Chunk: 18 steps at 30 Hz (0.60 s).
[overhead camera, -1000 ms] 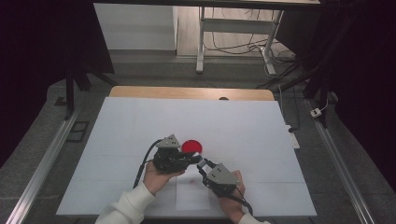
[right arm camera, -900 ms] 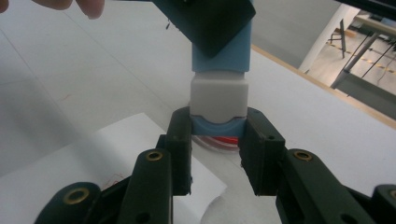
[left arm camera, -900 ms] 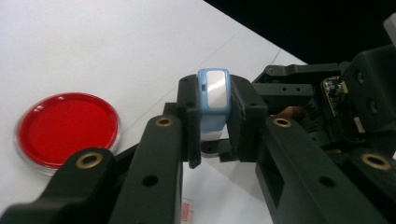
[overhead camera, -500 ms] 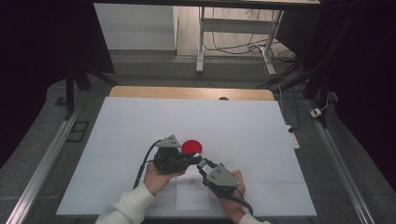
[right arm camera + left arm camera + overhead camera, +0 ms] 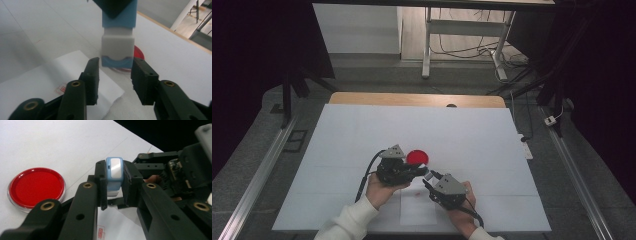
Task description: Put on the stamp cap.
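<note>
Left gripper [image 5: 112, 187] pinches the small blue-and-white plastic block [image 5: 114, 173] above the white table [image 5: 492, 145], beside the red round dish [image 5: 417, 157]. Right gripper [image 5: 115, 75], jaws just opening, stands spread around the block's lower end, not pressing. Withdraw it straight; maintain the left grip.

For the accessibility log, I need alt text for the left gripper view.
The left tool is clamped on a small blue and white block held above the white table. A red round dish lies at left, and the right tool's black body sits just beyond.
</note>
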Motion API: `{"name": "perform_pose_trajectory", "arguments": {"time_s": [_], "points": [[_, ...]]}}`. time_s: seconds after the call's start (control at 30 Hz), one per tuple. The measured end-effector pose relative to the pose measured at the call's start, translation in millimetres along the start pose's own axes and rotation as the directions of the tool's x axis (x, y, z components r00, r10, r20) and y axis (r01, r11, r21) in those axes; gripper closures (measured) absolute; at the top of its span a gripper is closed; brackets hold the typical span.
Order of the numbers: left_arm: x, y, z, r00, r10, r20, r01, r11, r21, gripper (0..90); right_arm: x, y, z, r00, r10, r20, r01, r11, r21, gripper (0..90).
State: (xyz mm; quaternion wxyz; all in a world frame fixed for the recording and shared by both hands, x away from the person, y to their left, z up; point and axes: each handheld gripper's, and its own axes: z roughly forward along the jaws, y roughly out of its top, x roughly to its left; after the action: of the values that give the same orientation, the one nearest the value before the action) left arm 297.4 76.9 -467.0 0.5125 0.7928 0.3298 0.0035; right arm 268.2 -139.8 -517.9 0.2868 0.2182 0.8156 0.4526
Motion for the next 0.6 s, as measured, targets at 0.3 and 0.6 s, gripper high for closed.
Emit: {"name": "perform_pose_trajectory", "arguments": {"time_s": [0.3,0.6], "points": [[1.0,0.2,-2.9,1.0,0.005,0.001,-0.005,1.0,-0.008,75.4,-14.7,-3.2,-6.7,0.9958,0.068,-0.061,-0.068,0.998,0.01,51.1],[-0.9,0.5,-3.8,0.9999,0.014,-0.001,-0.014,0.9998,-0.011,75.4,-35.9,-14.5,-18.9,0.9894,0.121,-0.08,-0.117,0.991,0.058,48.9]]}}
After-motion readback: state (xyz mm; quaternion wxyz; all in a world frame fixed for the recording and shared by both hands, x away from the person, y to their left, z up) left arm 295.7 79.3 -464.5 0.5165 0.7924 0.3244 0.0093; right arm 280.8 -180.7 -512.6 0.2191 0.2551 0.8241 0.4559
